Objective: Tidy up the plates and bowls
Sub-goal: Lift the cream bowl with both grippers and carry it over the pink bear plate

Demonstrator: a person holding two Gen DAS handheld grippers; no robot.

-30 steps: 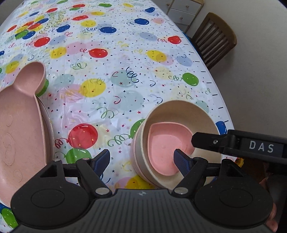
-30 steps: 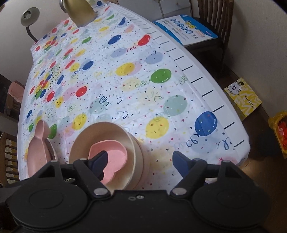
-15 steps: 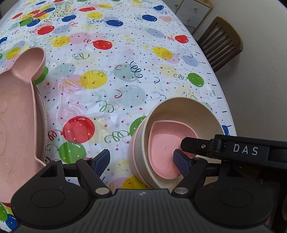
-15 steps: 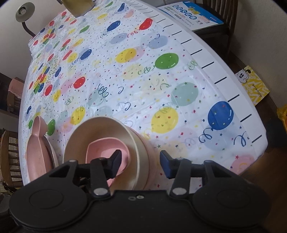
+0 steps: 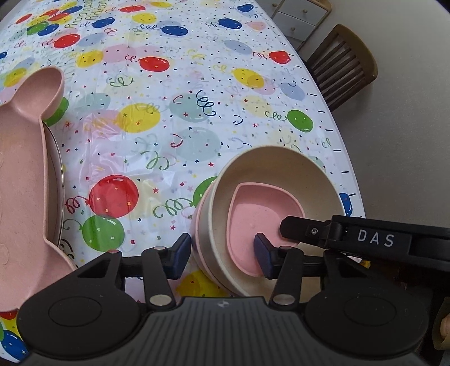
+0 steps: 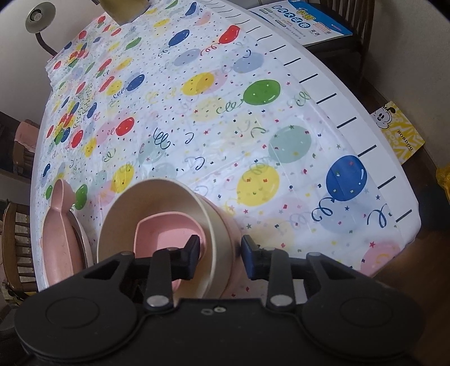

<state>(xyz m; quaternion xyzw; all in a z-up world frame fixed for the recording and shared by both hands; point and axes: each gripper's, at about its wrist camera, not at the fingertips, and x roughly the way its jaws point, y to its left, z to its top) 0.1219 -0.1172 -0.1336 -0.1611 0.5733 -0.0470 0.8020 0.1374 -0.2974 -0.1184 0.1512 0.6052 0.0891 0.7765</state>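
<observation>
My left gripper [image 5: 222, 254] and right gripper [image 6: 220, 254] both straddle opposite rims of the cream round plastic bowl [image 5: 309, 174], fingers closing without yet clamping, the small pink heart-shaped dish [image 5: 253, 214] inside, near the table [image 6: 281, 126] edge.

Tablecloth [image 5: 197, 135]: thin glossy plastic film, creased, w/ sheen. Cream bowl [image 5: 281, 166], pink dish [image 5: 253, 225], pink plate [image 5: 22, 197]: matt, speckled, prob. fibre-plastic. Gripper bodies: matt black plastic. Chair [image 5: 346, 62]: dark wood. Lamp [image 6: 36, 17]: dull metal.
</observation>
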